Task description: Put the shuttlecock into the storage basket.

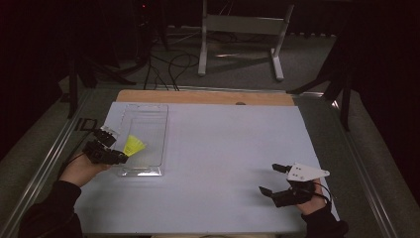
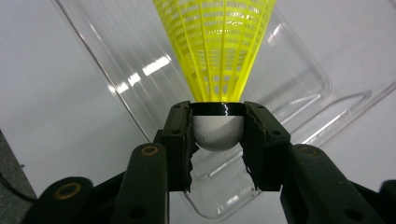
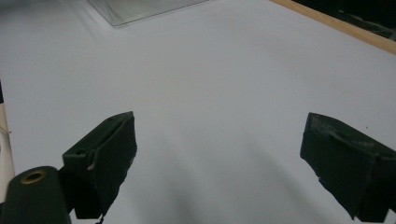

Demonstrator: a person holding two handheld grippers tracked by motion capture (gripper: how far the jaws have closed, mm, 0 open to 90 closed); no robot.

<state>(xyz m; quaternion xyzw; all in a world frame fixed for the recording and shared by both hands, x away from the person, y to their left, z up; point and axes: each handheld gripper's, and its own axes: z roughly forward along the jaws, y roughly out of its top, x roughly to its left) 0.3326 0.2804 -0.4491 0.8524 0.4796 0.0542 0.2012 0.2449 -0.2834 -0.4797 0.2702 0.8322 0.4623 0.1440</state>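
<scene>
Left gripper up close — its fingers are clamped on the white rounded cork of a yellow shuttlecock, with the black band just above the pads. The grip sits low on a domed, smooth nose, so the likely risk is the cork squirting out or the shuttlecock pivoting if the hand tilts. The skirt is light, so a loose release could let it roll or tip against the wall of the clear plastic tray instead of settling inside.

In the high view the shuttlecock is held over the near left part of the tray, skirt pointing away from the left gripper; whether the skirt touches the tray floor I cannot tell. Snagging the tray rim could shove the tray across the table — it looks light and unanchored.

Shuttlecock: neon yellow mesh skirt, ribbed and flared, undamaged from here, white cap.

Right gripper rests at the near right of the table, fingers spread wide, nothing between them.
</scene>
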